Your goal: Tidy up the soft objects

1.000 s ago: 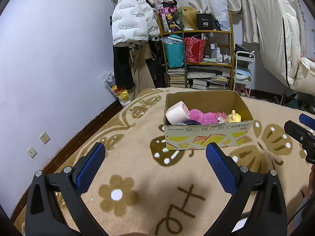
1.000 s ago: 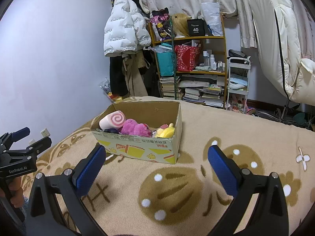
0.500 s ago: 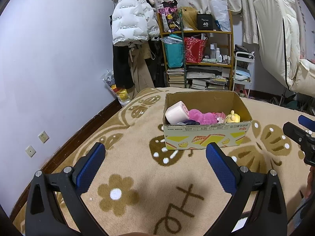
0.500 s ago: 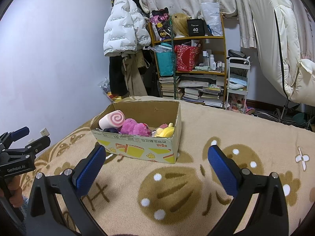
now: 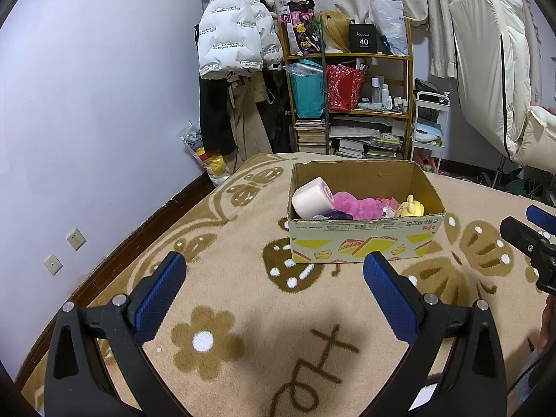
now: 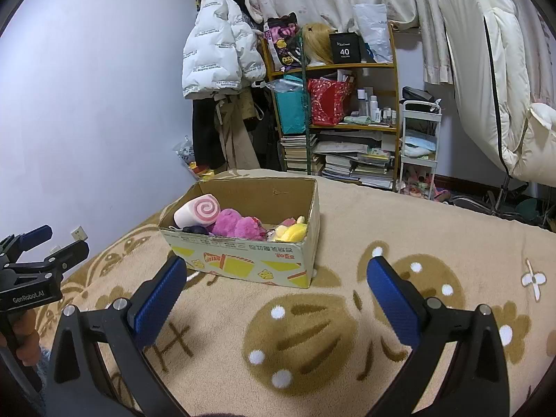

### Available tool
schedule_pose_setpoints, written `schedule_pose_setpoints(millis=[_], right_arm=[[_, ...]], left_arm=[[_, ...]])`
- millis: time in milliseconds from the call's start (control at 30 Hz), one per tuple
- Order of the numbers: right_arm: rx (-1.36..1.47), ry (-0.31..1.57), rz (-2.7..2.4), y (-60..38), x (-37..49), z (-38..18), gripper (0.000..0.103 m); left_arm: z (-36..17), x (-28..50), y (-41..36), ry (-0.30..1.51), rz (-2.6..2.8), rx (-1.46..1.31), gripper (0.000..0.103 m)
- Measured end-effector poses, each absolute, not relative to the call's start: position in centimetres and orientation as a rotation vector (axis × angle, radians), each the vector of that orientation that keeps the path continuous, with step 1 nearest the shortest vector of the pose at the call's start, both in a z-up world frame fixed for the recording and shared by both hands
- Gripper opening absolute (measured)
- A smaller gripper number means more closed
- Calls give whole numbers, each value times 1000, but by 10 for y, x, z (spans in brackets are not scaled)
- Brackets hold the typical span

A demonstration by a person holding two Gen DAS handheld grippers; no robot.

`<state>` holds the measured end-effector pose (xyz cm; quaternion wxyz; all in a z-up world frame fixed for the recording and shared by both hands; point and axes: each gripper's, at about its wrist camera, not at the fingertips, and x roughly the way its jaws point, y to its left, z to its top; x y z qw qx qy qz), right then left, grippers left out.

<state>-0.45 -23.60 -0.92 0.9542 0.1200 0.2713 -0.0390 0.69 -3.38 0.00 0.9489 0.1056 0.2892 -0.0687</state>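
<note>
A cardboard box (image 5: 365, 243) (image 6: 243, 260) stands on the patterned blanket ahead of both grippers. Inside lie a white swirl-roll plush (image 5: 311, 198) (image 6: 199, 212), a pink plush (image 5: 354, 205) (image 6: 234, 224), a yellow plush (image 5: 410, 206) (image 6: 293, 232) and a dark item (image 5: 335, 214). My left gripper (image 5: 274, 292) is open and empty, short of the box. My right gripper (image 6: 276, 293) is open and empty too, nearer the box's right corner. Each gripper shows at the edge of the other's view: the right gripper (image 5: 531, 239), the left gripper (image 6: 38, 264).
The beige blanket (image 5: 243, 312) with brown flower and butterfly shapes covers the surface. A purple wall (image 5: 87, 121) runs along the left. At the back stand a cluttered shelf (image 5: 351, 111), hanging coats (image 5: 236, 45) and a white cart (image 6: 418, 139). A person's hand (image 6: 26, 340) holds the left gripper.
Both views have shifted only slightly; the box and plush toys stay put and both grippers remain open.
</note>
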Motion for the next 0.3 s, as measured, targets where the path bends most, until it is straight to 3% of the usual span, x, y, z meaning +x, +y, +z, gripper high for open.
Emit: schedule_pose_setpoints(millis=[300], right_arm=[[244,552,-77,-237,-5,-9,103]], left_arm=[[0,7,-34,590,-138,214,101]])
